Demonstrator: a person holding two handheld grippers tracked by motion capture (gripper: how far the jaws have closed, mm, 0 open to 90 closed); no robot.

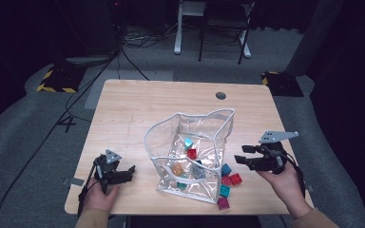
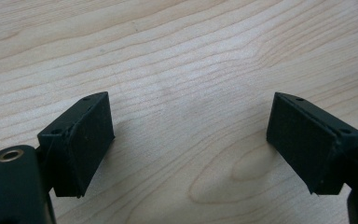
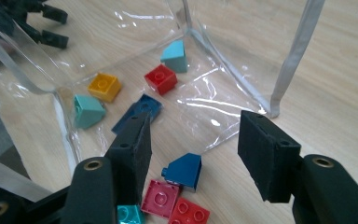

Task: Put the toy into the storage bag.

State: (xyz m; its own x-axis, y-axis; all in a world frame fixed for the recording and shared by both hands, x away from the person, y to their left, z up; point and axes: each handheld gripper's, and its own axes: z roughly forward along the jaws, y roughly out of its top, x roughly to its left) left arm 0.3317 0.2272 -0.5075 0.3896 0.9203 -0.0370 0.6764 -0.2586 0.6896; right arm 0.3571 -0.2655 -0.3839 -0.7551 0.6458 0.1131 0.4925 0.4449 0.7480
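Resting on the desk (image 1: 138,99), a clear plastic bag (image 1: 190,152) lies open toward the near edge with several toy bricks inside. My right gripper (image 3: 193,140) hangs over the loose bricks beside the bag's right side, near the desk's near right corner, jaws apart and holding nothing; a dark blue sloped brick (image 3: 185,170) sits between them on the wood. My left gripper (image 2: 189,140) is near the near left corner, jaws wide over bare wood.
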